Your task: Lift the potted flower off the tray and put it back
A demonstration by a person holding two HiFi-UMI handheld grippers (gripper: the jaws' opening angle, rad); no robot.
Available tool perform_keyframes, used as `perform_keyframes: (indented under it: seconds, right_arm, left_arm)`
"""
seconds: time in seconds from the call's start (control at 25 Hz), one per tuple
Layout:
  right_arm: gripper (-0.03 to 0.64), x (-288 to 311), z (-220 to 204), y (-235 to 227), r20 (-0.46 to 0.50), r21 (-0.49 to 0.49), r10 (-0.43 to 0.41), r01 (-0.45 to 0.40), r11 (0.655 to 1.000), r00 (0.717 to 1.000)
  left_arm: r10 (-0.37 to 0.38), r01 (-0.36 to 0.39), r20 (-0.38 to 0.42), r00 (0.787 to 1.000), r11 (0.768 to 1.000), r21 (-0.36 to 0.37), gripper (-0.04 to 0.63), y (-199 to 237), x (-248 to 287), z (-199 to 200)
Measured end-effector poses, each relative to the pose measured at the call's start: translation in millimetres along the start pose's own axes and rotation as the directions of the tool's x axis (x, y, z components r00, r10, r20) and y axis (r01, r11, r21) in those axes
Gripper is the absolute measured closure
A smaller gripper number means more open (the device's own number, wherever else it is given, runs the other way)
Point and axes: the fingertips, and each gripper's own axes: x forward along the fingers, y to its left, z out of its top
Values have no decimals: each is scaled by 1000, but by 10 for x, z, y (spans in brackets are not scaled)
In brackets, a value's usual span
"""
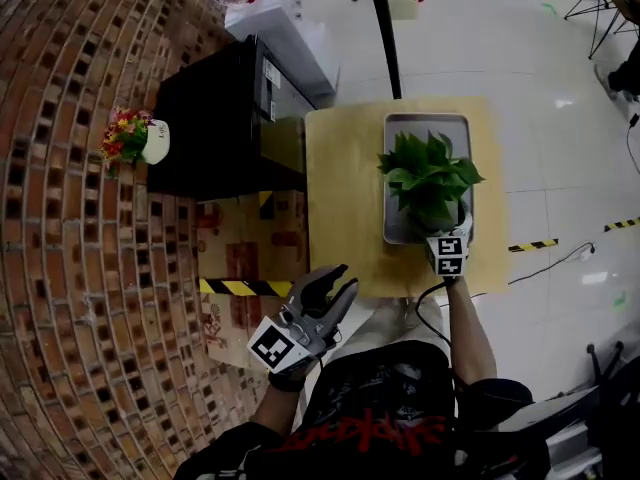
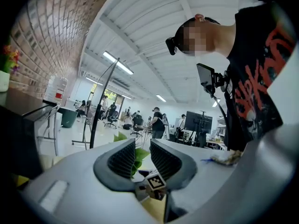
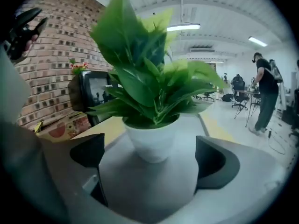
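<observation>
Sitting on the wooden counter point(image 1: 340, 188), a grey tray point(image 1: 425, 120) holds 1 thing: a leafy green plant point(image 1: 430, 173) in a white pot point(image 3: 152, 141). The pot stands at the tray's near end, the far half of the tray bare. The tray's long side runs away from the person.

The right forearm reaches forward past the counter's near edge. Its hand-held gripper point(image 3: 149, 157) tilts slightly down toward the pot at the tray's near rim. The jaws are spread wide, 1 on each side of the pot's base, with clear gaps, so nothing is gripped.

The left arm is bent and held back off the counter by its near left corner. Its hand-held gripper point(image 1: 338, 280) points about level toward the counter, jaws a narrow gap apart and empty.

The plant stands upright, its axis vertical, leaves fanning up and outward over the pot's rim.

Left of the counter, a small flower pot point(image 1: 135, 138) sits on a black cabinet point(image 1: 215, 118) beside a brick wall point(image 1: 70, 218).
</observation>
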Motion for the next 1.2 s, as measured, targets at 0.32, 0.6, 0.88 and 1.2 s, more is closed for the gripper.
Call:
perform_keyframes:
  seconds: [0.32,0.6,0.88,1.2]
  right_arm:
    - [58,946,671,-90,105,-47,39,-35,998,994]
    - [63,274,1415,78,112,-53,26,-20,998,993]
    - [60,-833,2441,151,102,-10,51,-50,999,993]
    - [58,-1570,2980,200,149,-57,69,-61,997,986]
  left_arm:
    - [83,-85,-58,995,996,-26,508,312,235,-57]
    - [53,-53,5,999,999,14,508,338,398,175]
    - [-11,4,96,995,998,67,508,240,669,581]
    - [63,-63,91,994,998,-9,510,286,857,631]
